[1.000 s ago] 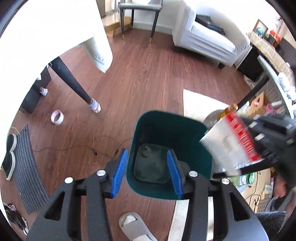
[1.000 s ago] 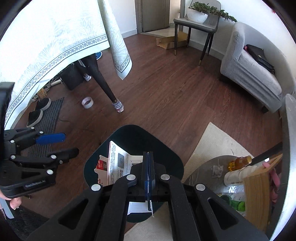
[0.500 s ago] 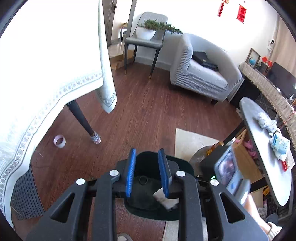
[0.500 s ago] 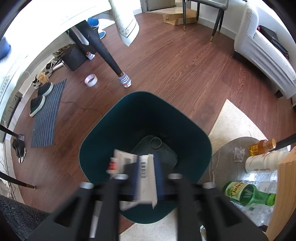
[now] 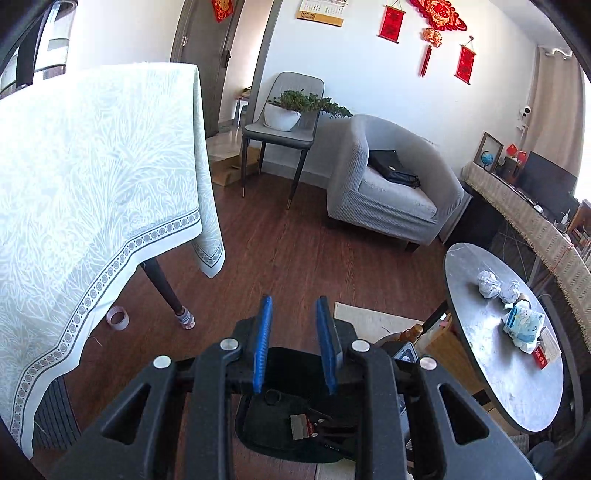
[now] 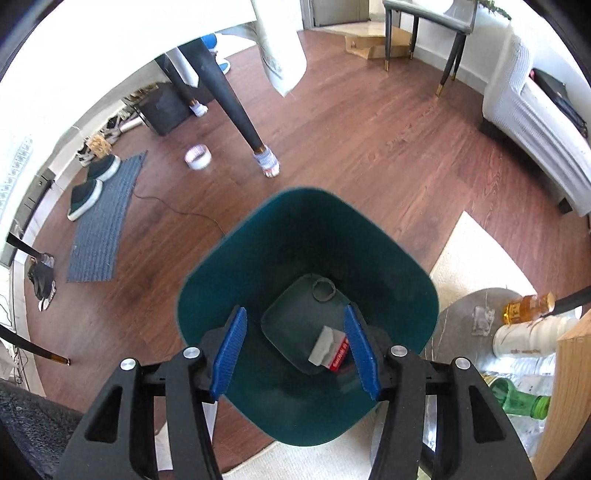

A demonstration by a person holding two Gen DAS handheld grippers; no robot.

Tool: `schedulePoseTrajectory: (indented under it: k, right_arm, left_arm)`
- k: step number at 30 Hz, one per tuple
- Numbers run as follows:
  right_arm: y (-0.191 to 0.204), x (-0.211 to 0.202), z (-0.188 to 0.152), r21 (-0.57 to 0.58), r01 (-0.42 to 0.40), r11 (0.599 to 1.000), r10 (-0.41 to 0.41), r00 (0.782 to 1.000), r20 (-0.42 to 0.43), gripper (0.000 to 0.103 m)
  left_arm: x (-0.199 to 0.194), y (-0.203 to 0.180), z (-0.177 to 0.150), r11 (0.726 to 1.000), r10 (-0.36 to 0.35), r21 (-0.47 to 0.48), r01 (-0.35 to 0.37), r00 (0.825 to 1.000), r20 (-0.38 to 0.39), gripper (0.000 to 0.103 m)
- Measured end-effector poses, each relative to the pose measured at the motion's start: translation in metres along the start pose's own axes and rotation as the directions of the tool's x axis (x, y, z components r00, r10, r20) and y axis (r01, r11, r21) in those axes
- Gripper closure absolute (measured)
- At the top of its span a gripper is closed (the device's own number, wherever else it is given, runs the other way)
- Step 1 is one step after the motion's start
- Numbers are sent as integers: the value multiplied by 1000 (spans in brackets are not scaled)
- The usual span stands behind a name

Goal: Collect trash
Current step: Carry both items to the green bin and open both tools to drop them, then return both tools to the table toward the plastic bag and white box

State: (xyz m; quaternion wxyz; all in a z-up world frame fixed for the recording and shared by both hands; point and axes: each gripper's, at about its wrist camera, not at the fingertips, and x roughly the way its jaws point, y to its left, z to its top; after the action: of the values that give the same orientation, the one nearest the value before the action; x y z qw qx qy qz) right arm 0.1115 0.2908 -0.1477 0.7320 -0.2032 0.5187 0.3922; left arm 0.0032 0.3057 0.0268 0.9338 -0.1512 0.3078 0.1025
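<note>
The left gripper [image 5: 293,341] angles downward, blue pads a narrow gap apart, nothing between them. The right gripper [image 6: 297,352] points steeply down, jaws opening, empty.

Right wrist view looks steeply down, close, into the teal plastic bin [image 6: 306,240]; left wrist view faces more level across the room, sharing that bin [image 5: 255,439] low in frame

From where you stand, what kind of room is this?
Most likely a home living room: a grey armchair, a dining table under a patterned tablecloth, red wall decorations, and a green trash bin on a wood floor.
</note>
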Motion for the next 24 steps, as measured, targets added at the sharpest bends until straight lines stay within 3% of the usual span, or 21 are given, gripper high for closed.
schedulePoseTrajectory:
  k: [5,11,16,21,24]
  right_arm:
    - [7,-45,7,-32,20,999,-16,994,107,48]
    - [-2,-112,7,-25,75,997,-66,965,255,48]
    - [-29,-164,-2,30,131,991,-133,927,350,48]
    - [-64,-214,-21,101,163,981,-191,887,421,48]
    - [-87,-242,-37,143,193,971,-237,862,448,48]
  left_arm:
    - [-16,-8,3,1000,-28,0,28,998,49,77]
    - [-38,-21,12,999,-26,22,23,991,130,77]
    - [-45,-34,15,999,-39,5,39,983,181,72]
    - [-42,-61,14,998,-56,30,51,980,189,71]
    - [-39,-84,11,996,-77,62,66,980,185,64]
